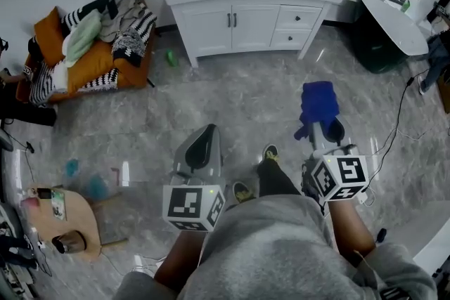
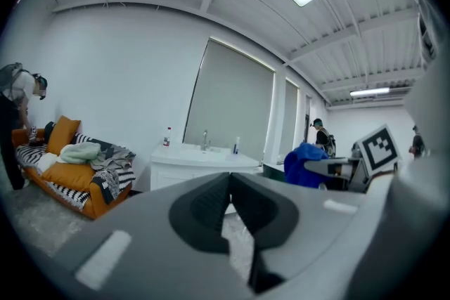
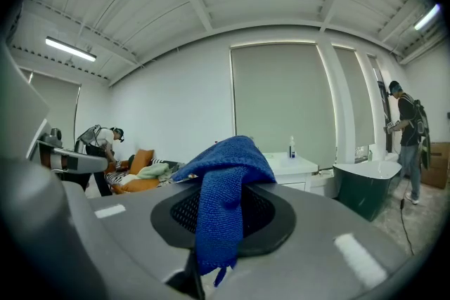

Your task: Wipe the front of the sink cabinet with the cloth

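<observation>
Two grippers, well apart from sink cabinet point(image 1: 249, 26): left gripper point(image 1: 208, 130) closed empty, right gripper point(image 1: 323, 128) clamping blue cloth point(image 1: 318, 100); risk of narrow fold slipping during wiping.

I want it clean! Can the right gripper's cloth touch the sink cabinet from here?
Probably not yet: the right gripper, shut on the blue cloth, is far back from the sink cabinet. Open floor lies between, so stepping closer should work.

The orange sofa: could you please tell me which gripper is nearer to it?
Left. The left gripper has the orange sofa ahead to its left; the right gripper, shut on the blue cloth, sits farther to the right.
</observation>
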The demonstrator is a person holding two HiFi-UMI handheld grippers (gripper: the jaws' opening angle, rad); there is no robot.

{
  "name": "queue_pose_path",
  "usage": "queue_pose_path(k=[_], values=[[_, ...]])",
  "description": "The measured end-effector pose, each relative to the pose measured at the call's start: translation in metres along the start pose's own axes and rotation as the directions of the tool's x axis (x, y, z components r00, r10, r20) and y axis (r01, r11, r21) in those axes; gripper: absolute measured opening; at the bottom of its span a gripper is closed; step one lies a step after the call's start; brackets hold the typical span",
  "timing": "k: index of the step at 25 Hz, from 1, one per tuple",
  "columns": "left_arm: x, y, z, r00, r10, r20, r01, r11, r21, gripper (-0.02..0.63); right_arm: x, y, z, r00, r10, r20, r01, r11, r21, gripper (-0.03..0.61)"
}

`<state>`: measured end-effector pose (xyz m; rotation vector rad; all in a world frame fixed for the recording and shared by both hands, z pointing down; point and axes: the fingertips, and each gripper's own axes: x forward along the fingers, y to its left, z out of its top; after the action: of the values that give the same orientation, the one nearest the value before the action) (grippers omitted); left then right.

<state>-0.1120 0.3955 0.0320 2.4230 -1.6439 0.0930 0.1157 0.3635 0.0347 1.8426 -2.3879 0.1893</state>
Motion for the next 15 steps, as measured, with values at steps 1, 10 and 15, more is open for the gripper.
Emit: queue_pose_path(k=[1,10,15], values=[[-0.001,0.0,-0.001,1.0,-0.002,-0.001,0.002,1.0,-0.004,0.011,0.0,0.0,0.0,1.0,-0.004,-0.001,0.004,1.0,-0.003,0.078],[-0.001,0.003,-0.004,1.0,-0.006,-0.001,0.006,1.0,-0.008,0.011,0.004,0.003,0.003,1.0,-0.004,0.012,0.004,1.0,0.0,0.078],[0.001,0.012,-0.003,1.0,0.022,0.005,-0.022,1.0,-0.008,0.011,0.015,0.006,0.001,1.0,0.012,0.017,-0.012,1.0,0.007,0.078]])
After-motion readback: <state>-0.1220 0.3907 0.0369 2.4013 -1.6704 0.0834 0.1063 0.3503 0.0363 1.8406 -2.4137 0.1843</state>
